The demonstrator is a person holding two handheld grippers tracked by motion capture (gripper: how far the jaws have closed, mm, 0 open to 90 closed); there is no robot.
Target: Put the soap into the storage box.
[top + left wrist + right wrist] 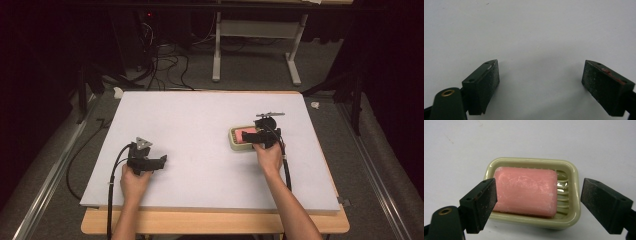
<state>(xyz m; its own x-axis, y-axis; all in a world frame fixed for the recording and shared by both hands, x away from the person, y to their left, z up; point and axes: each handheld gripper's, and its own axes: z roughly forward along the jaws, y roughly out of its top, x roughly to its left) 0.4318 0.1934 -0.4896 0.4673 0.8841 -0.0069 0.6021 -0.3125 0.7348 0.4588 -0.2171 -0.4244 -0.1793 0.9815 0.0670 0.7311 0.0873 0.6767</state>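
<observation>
Right gripper (537,205), jaws spread wide, straddles a pale green soap dish (574,195) holding a pink soap bar (526,191). Left gripper (540,85), likewise spread, rests over bare white tabletop (529,30).

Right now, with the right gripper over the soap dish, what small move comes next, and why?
Probably lower the right gripper a little and close on the soap. Its jaws stand open, one on each side of the pink bar, which lies loose in the dish, not yet gripped. The left gripper is open over bare table and can wait.
</observation>
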